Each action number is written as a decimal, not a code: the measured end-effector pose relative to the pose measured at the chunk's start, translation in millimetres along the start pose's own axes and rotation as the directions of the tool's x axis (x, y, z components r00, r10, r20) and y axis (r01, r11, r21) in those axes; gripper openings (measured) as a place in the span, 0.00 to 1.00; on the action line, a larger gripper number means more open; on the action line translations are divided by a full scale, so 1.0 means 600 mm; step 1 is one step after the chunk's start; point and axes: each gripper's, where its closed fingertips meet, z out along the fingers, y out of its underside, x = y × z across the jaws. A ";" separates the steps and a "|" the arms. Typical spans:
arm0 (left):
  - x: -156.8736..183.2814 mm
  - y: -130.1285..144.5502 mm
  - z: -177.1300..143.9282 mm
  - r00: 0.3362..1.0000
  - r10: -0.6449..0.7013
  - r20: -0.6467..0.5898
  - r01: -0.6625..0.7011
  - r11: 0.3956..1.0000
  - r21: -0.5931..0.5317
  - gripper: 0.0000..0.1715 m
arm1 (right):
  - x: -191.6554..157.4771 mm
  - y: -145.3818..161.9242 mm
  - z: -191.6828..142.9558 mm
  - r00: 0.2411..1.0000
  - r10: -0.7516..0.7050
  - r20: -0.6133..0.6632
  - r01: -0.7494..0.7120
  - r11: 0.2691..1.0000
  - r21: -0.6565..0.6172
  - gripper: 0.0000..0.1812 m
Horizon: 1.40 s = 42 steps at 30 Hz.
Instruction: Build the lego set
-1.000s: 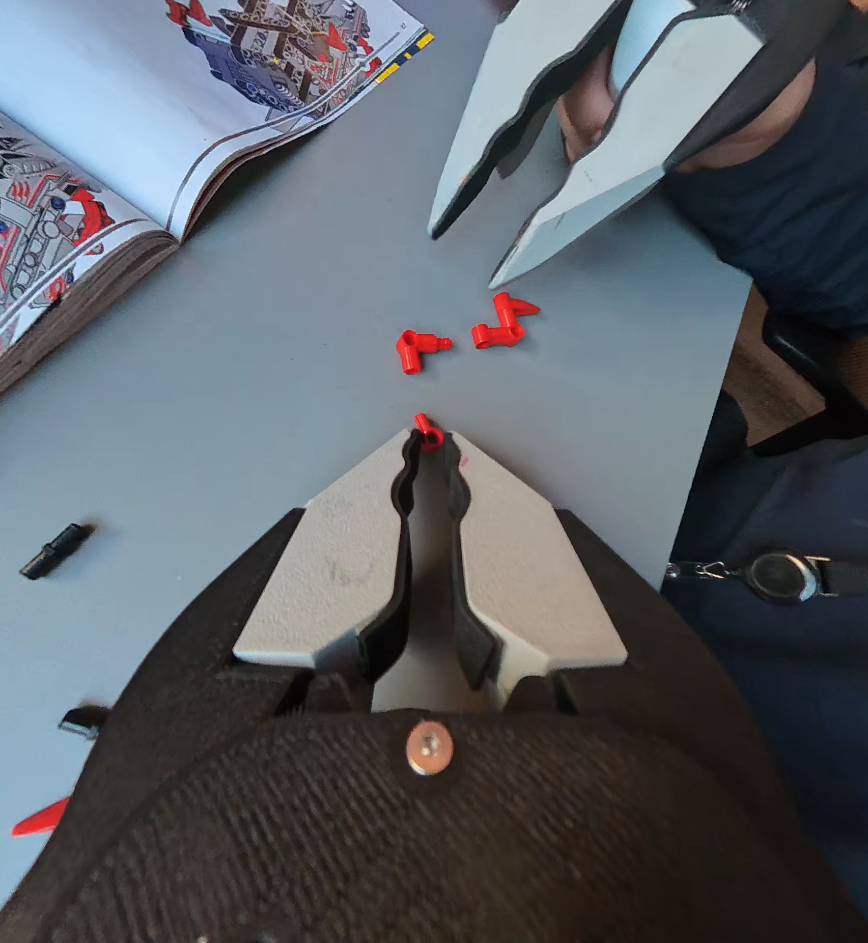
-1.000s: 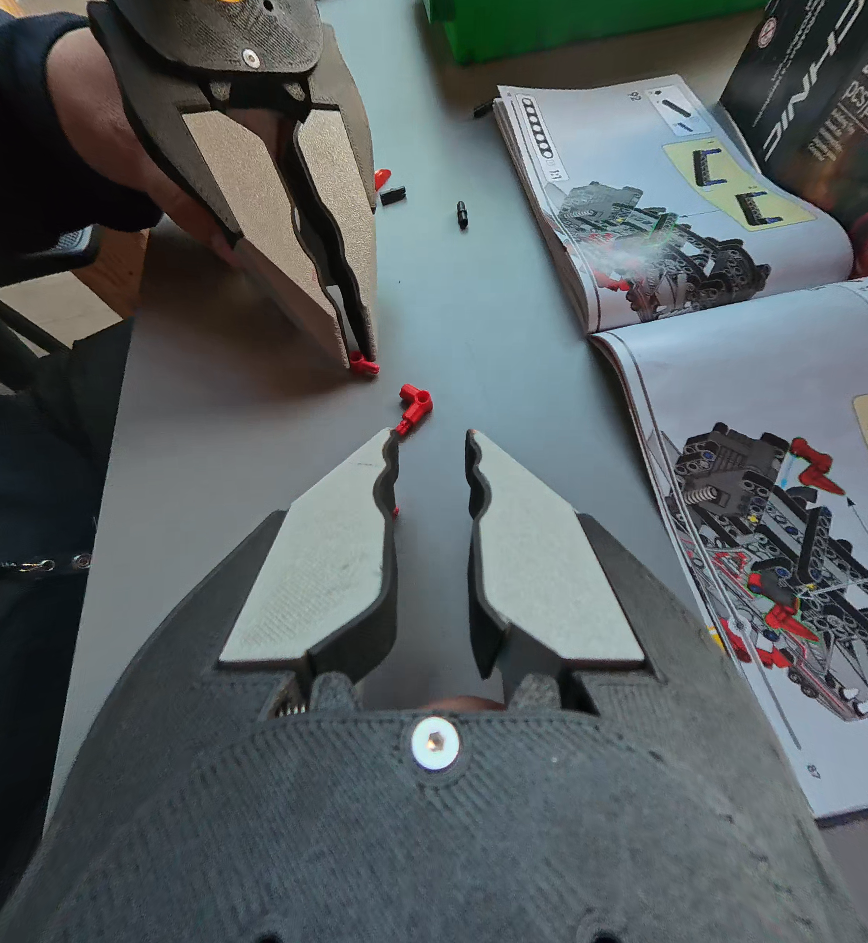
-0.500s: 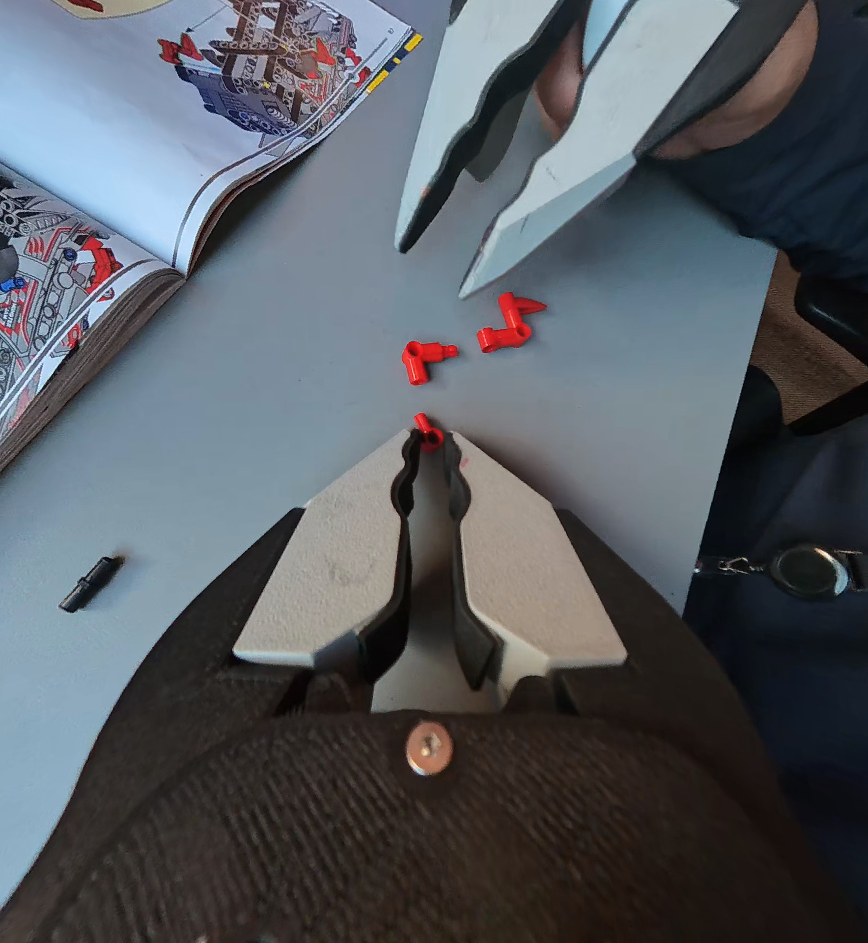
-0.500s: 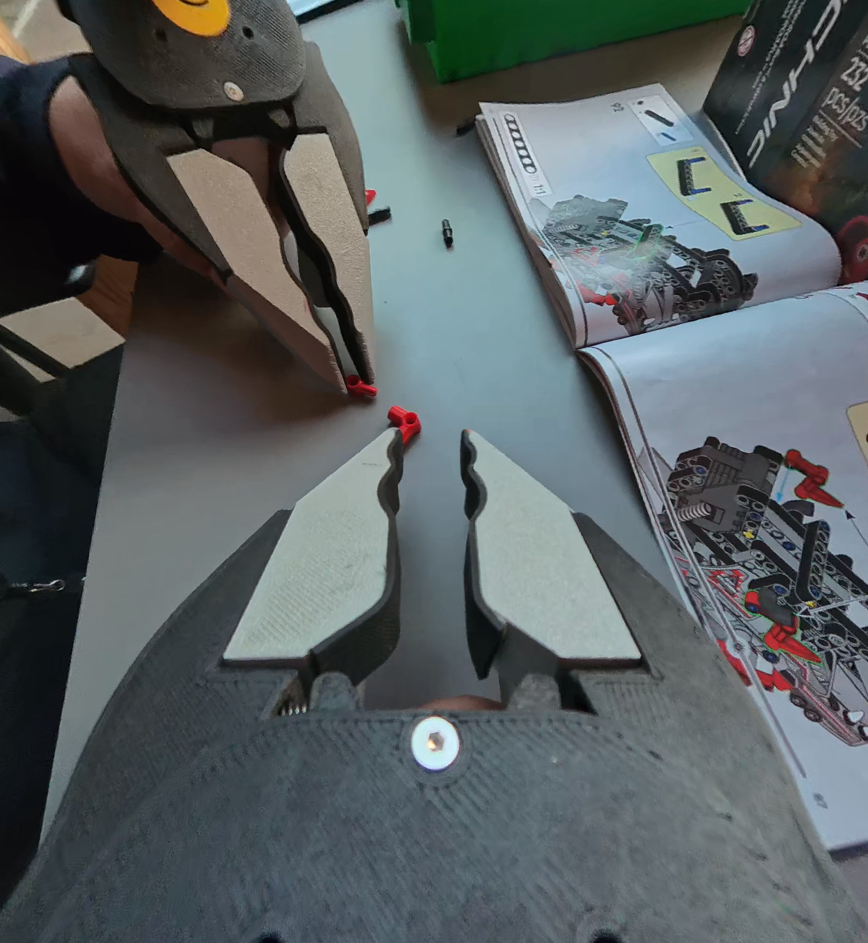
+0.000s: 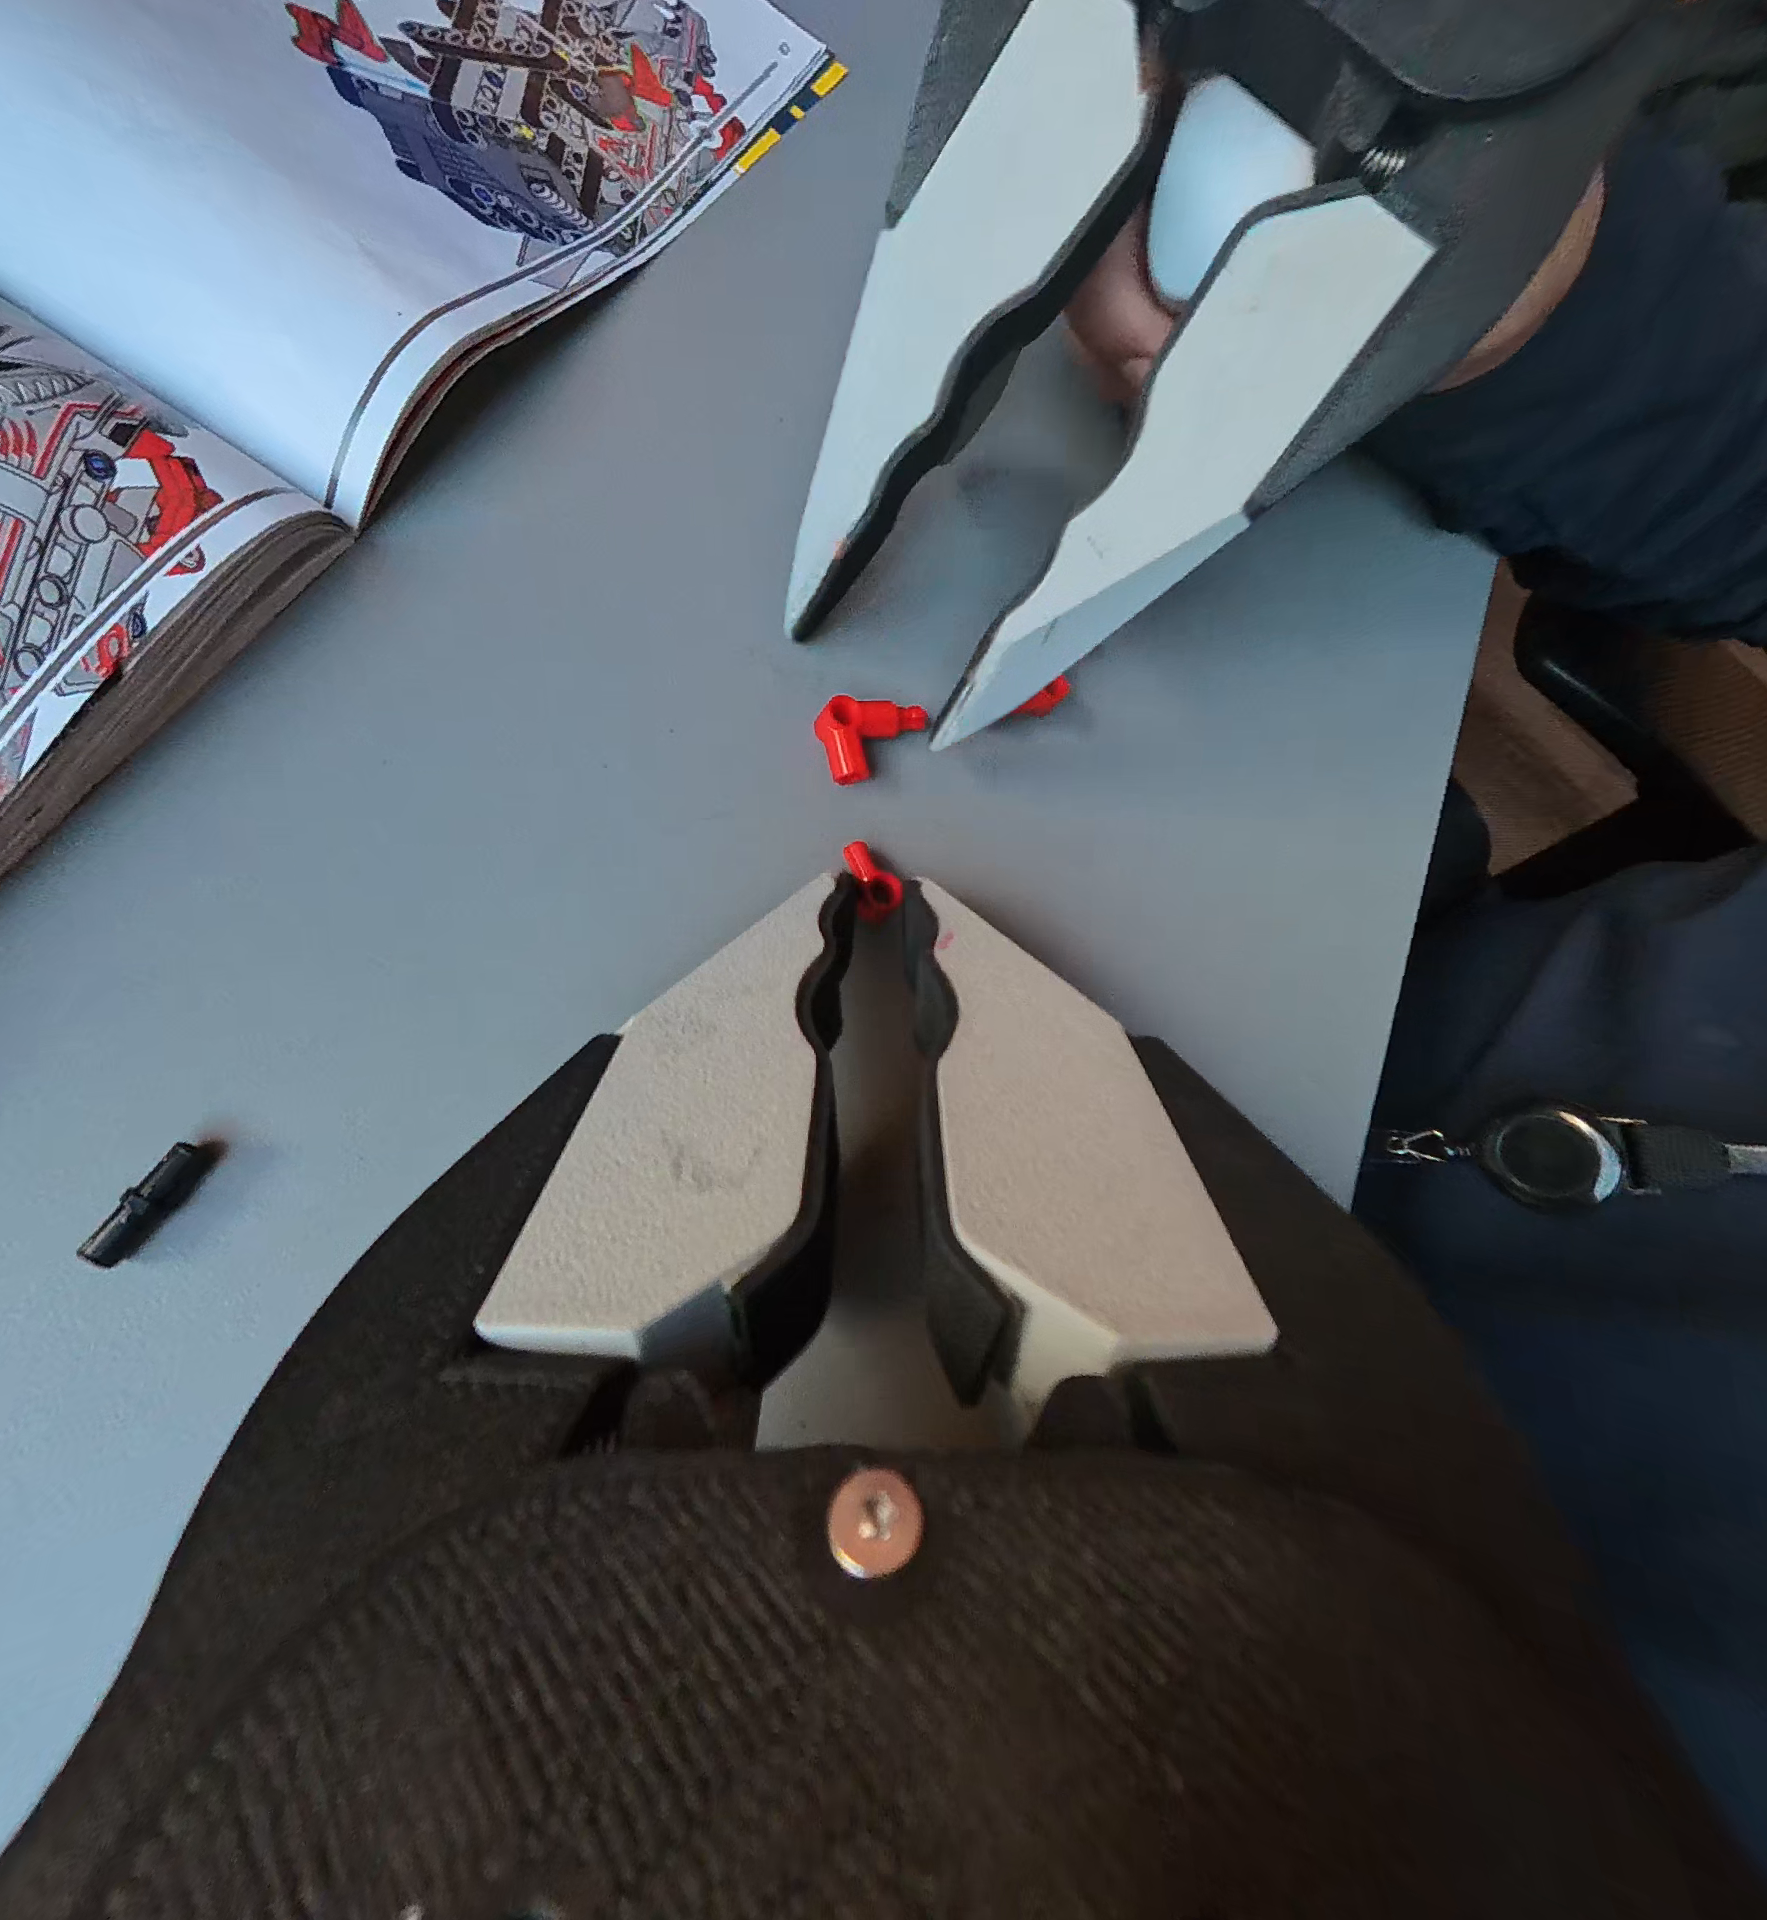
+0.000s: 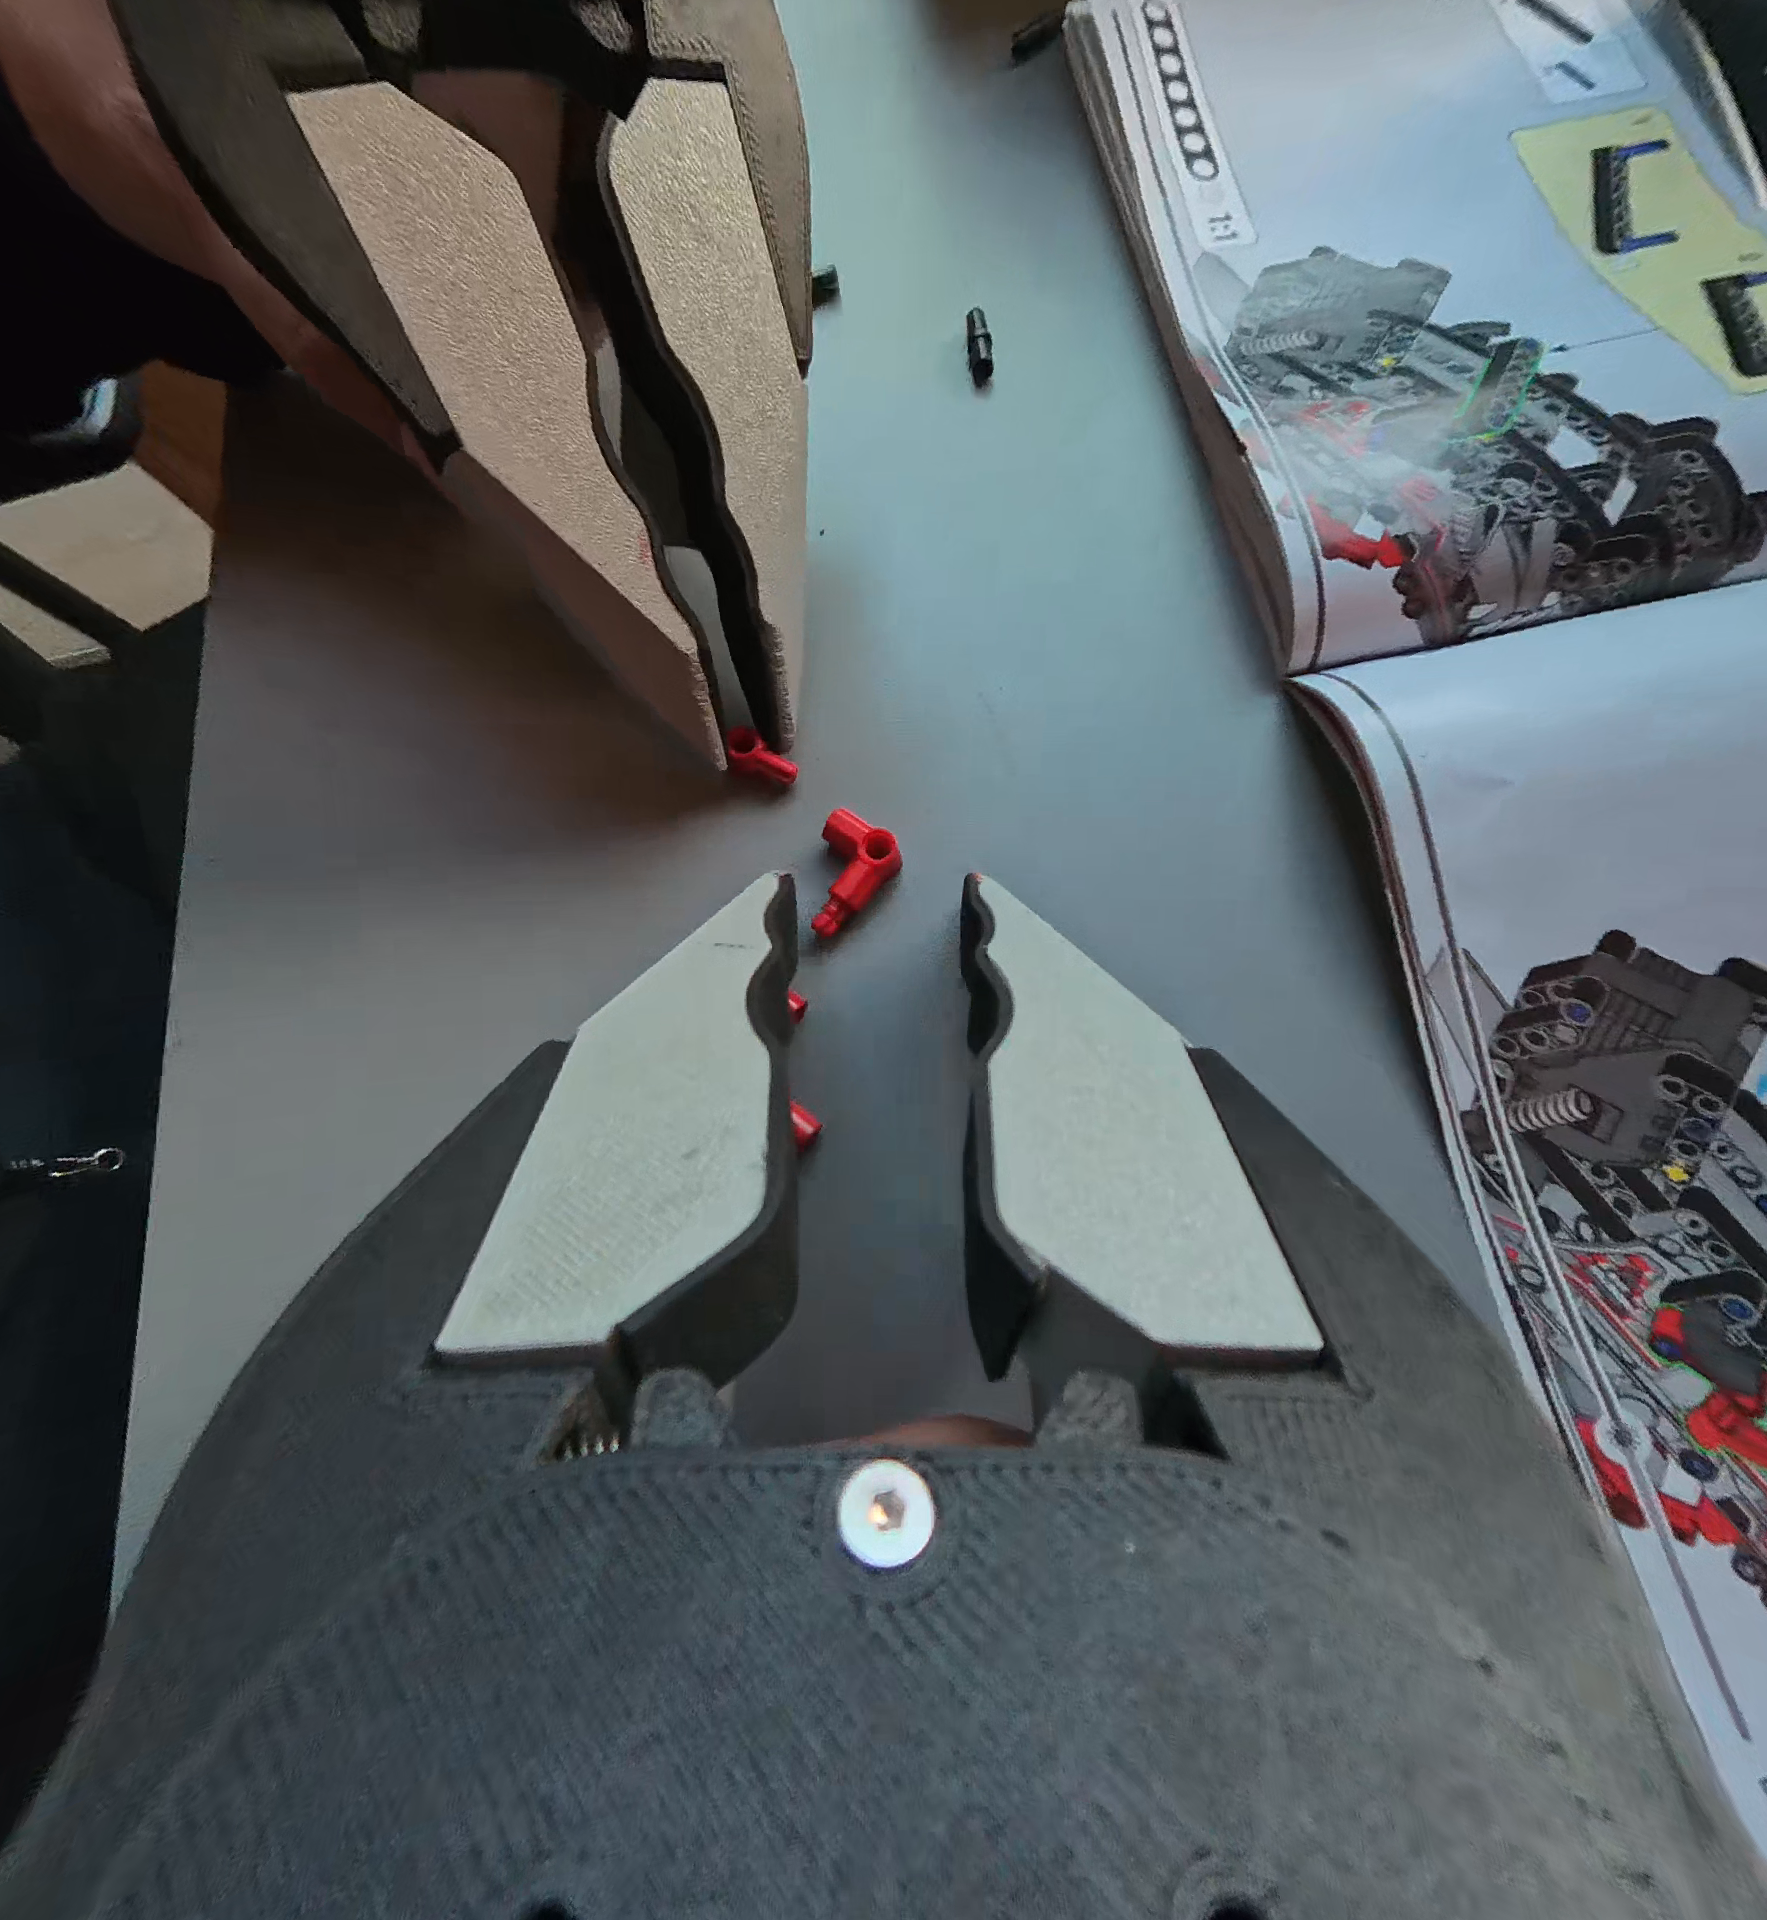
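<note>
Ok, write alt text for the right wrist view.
The open right gripper hangs low over a grey table, fingertips flanking a loose red angled connector. Opposite, the left gripper pinches another red connector; an open instruction booklet lies to the right.

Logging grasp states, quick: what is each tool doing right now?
Left tool: closed on a small red connector.
Right tool: open, holding nothing.
</note>
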 end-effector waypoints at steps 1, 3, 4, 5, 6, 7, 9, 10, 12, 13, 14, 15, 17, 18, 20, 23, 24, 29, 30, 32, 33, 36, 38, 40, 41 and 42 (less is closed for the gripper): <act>0.000 0.000 0.000 1.000 0.010 0.006 -0.010 1.000 -0.001 0.04 | 0.000 -0.001 0.003 1.000 0.007 0.007 -0.007 1.000 -0.003 0.16; 0.001 0.000 0.001 0.999 0.040 0.023 -0.040 0.999 -0.005 0.04 | 0.001 -0.003 0.005 1.000 0.022 0.009 -0.022 1.000 -0.003 0.15; 0.001 0.000 0.002 0.998 0.056 0.034 -0.056 0.998 -0.006 0.04 | 0.001 -0.003 0.005 1.000 0.025 0.012 -0.025 1.000 -0.002 0.15; 0.002 0.000 0.002 0.997 0.068 0.044 -0.068 0.998 -0.007 0.04 | 0.001 -0.002 0.004 1.000 0.026 0.016 -0.026 1.000 -0.003 0.12; 0.002 0.000 0.002 0.996 0.076 0.052 -0.076 0.997 -0.007 0.04 | -0.002 -0.001 0.004 1.000 0.023 0.020 -0.023 1.000 -0.006 0.09; 0.001 0.000 0.002 0.995 0.082 0.059 -0.082 0.997 -0.007 0.04 | -0.003 0.000 0.004 1.000 0.016 0.017 -0.016 1.000 -0.008 0.08; 0.001 0.000 0.002 0.993 0.094 0.074 -0.094 0.996 -0.006 0.04 | -0.004 0.002 0.004 1.000 -0.006 -0.007 0.006 1.000 -0.011 0.06; 0.001 0.000 0.002 0.992 0.102 0.081 -0.101 0.995 -0.007 0.04 | -0.005 0.003 0.004 1.000 -0.020 -0.014 0.020 1.000 -0.016 0.02; 0.001 0.000 0.003 0.989 0.112 0.092 -0.112 0.994 -0.008 0.03 | -0.006 0.003 0.005 0.999 -0.042 -0.028 0.042 0.999 -0.018 0.01; 0.001 0.000 0.002 0.989 0.115 0.094 -0.115 0.993 -0.008 0.03 | -0.006 0.003 0.005 0.999 -0.045 -0.031 0.045 0.999 -0.018 0.01; 0.001 0.000 0.003 0.988 0.117 0.096 -0.117 0.993 -0.008 0.03 | -0.006 0.003 0.005 0.999 -0.043 -0.029 0.043 0.999 -0.018 0.01; 0.001 0.000 0.003 0.988 0.119 0.097 -0.119 0.993 -0.008 0.03 | -0.006 0.003 0.005 0.999 -0.038 -0.025 0.038 0.999 -0.017 0.01; 0.001 0.000 0.003 0.987 0.122 0.100 -0.122 0.992 -0.008 0.03 | -0.005 0.003 0.005 0.999 -0.026 -0.021 0.026 1.000 -0.017 0.01; 0.001 0.000 0.003 0.987 0.125 0.103 -0.125 0.992 -0.008 0.03 | -0.004 0.003 0.005 0.999 -0.023 -0.025 0.023 1.000 -0.016 0.01; 0.001 0.000 0.003 0.985 0.132 0.110 -0.132 0.991 -0.009 0.03 | -0.003 0.003 0.005 0.999 -0.017 -0.034 0.017 1.000 -0.016 0.01; 0.001 -0.001 0.003 0.985 0.125 0.115 -0.125 0.992 -0.006 0.03 | -0.004 0.002 0.006 0.999 0.014 -0.046 -0.014 1.000 -0.012 0.01; 0.001 -0.001 0.004 0.986 0.122 0.116 -0.123 0.992 -0.005 0.03 | -0.004 0.002 0.006 0.998 0.026 -0.052 -0.027 1.000 -0.011 0.01; 0.001 -0.002 0.004 0.978 0.151 0.144 -0.151 0.988 -0.008 0.03 | -0.001 -0.001 0.004 0.996 0.040 -0.083 -0.040 0.999 0.003 0.01; 0.001 -0.001 0.004 0.977 0.154 0.148 -0.154 0.988 -0.008 0.03 | -0.002 -0.001 0.004 0.996 0.042 -0.083 -0.042 0.999 0.002 0.01; 0.000 -0.002 0.003 0.974 0.157 0.161 -0.158 0.987 -0.007 0.03 | -0.002 -0.003 0.004 0.995 0.042 -0.088 -0.042 0.999 0.008 0.01; -0.001 -0.002 0.003 0.971 0.165 0.172 -0.166 0.986 -0.008 0.03 | -0.004 -0.004 0.004 0.995 0.042 -0.087 -0.041 0.999 0.014 0.01; 0.000 -0.001 0.003 0.966 0.177 0.188 -0.178 0.984 -0.011 0.03 | -0.013 -0.009 0.007 0.996 0.045 -0.074 -0.043 0.999 0.022 0.01; 0.001 0.000 0.003 0.968 0.169 0.185 -0.170 0.985 -0.009 0.03 | -0.014 -0.010 0.010 0.995 0.056 -0.081 -0.055 0.998 0.020 0.01; 0.002 0.001 0.003 0.966 0.172 0.194 -0.174 0.985 -0.010 0.03 | -0.015 -0.009 0.013 0.994 0.072 -0.086 -0.071 0.997 0.013 0.01; 0.003 0.002 0.002 0.964 0.175 0.200 -0.177 0.984 -0.010 0.03 | -0.015 -0.007 0.014 0.993 0.078 -0.089 -0.078 0.997 0.004 0.01; 0.003 0.002 0.002 0.962 0.178 0.209 -0.180 0.984 -0.011 0.03 | -0.017 -0.005 0.015 0.993 0.082 -0.089 -0.082 0.997 -0.001 0.01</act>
